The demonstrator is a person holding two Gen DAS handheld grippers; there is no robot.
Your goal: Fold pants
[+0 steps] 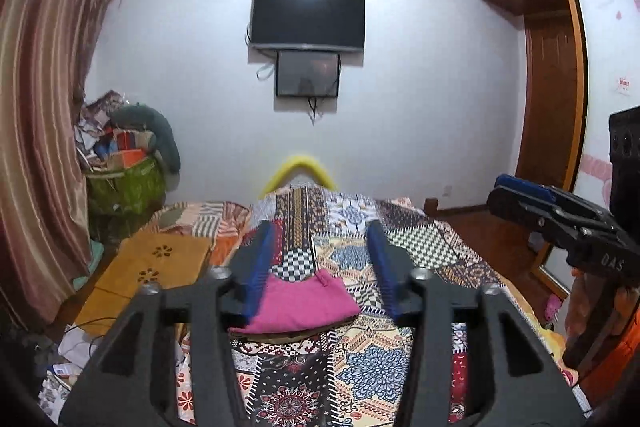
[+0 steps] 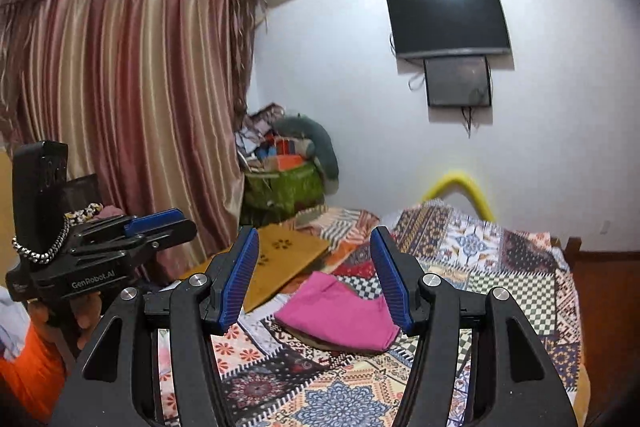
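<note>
Both the left tool (image 1: 320, 227) and right tool (image 2: 314, 233) hang released, blue-padded jaws apart, above the patchwork-quilted bed (image 1: 420, 247). The folded magenta cloth pants (image 1: 300, 303) lie flat on it, long axis crosswise.

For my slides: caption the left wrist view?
Open left gripper raised above folded pink fabric pants on patchwork bedspread.

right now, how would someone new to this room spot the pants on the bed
Start at the bed with the patchwork bedspread below the wall TV. Near its middle lies a flat folded bundle, the pink pants, beside an orange board. They are the only plain, solid pink thing on that busy pattern.
</note>
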